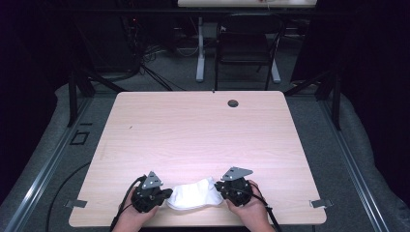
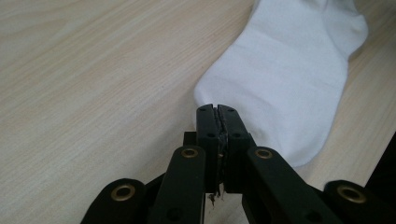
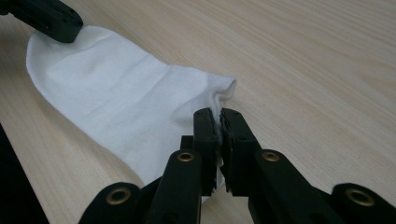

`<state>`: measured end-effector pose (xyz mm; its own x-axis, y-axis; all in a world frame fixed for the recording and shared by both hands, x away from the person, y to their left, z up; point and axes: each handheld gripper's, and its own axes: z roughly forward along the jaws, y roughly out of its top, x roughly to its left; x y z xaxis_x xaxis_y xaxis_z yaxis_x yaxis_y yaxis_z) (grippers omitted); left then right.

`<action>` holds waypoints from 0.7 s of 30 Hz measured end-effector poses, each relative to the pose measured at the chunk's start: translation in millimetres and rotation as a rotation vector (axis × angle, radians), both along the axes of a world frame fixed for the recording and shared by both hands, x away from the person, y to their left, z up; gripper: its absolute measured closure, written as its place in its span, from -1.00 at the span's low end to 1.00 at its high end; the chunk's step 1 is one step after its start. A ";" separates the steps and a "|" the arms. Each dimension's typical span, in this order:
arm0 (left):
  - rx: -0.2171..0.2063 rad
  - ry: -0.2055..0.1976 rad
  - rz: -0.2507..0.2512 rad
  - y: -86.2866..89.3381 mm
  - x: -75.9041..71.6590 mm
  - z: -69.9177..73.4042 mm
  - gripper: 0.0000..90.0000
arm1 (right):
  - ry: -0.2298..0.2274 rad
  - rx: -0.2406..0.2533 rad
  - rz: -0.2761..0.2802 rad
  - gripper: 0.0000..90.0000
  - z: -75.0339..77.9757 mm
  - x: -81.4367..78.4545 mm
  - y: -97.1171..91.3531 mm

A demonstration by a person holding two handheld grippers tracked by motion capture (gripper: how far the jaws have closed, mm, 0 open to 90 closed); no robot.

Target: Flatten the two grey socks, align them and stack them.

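Jaws of your left gripper [image 1: 164,195] were pinched shut on the toe end of the white sock [image 1: 194,195]; your right gripper [image 1: 218,187] was clamped on the cuff end. Sock lay stretched between them at the table's [image 1: 193,130] six o'clock edge, long axis nine to three. Nothing else stood nearby.

Lab or recording studio, not home. Pale wood-grain rectangular table [image 1: 193,130] with round dark cable grommet [image 1: 233,103] stands on grey carpeted floor [image 1: 367,159]. Black drapes [image 1: 29,72] close off both sides (backdrop style). Black metal-frame chair [image 1: 247,46] and white-legged second desk [image 1: 200,48] behind. Loose black cables [image 1: 145,63] tangled on floor near far wall. Metal floor rails [image 1: 43,164] flank table.
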<state>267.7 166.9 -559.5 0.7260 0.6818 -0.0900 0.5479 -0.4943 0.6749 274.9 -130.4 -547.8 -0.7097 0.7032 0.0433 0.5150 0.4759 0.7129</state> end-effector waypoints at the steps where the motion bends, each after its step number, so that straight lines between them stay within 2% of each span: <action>1: 0.002 -0.003 0.000 -0.8 -0.1 -0.9 0.97 | 0.005 -0.004 -0.001 0.89 -0.3 0.3 -0.1; 5: 0.024 -0.006 -0.009 -1.1 0.0 -2.2 0.96 | 0.011 -0.001 -0.007 0.89 -3.5 3.2 0.0; 7: 0.016 -0.005 0.000 -1.6 -0.8 -3.6 0.96 | 0.014 0.007 -0.006 0.88 -5.5 4.5 0.5; 15: 0.032 -0.006 -0.011 -2.9 -1.0 -5.8 0.91 | 0.023 -0.012 0.000 0.84 -8.9 4.8 2.6; 18: 0.022 -0.021 -0.010 -2.4 -1.3 -3.6 0.80 | 0.024 -0.012 -0.001 0.75 -10.2 5.3 2.1; 21: -0.016 -0.055 0.000 -0.5 -1.0 3.3 0.64 | 0.005 0.005 -0.014 0.57 -7.5 4.8 0.4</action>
